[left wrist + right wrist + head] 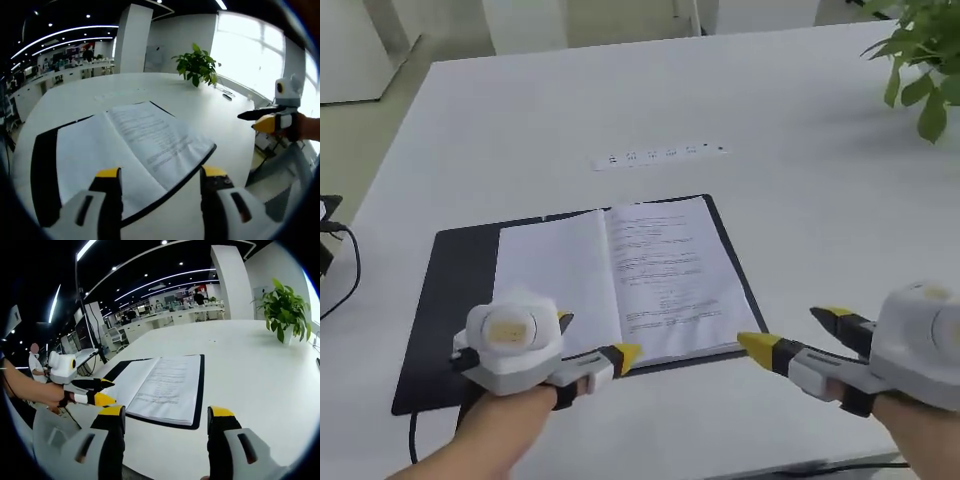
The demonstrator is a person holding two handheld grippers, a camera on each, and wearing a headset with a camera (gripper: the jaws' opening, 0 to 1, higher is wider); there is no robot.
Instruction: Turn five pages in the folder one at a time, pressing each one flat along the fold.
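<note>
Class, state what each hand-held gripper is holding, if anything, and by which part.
Nothing is held. The left hand-held gripper and right hand-held gripper both stand open, near the open black folder of white pages, gripping nothing.

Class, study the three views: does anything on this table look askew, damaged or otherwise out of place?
Nothing stands out. The folder lies open and flat on the white table, its pages smooth and uncreased. The left tool and right tool hover open at its near edge.
</note>
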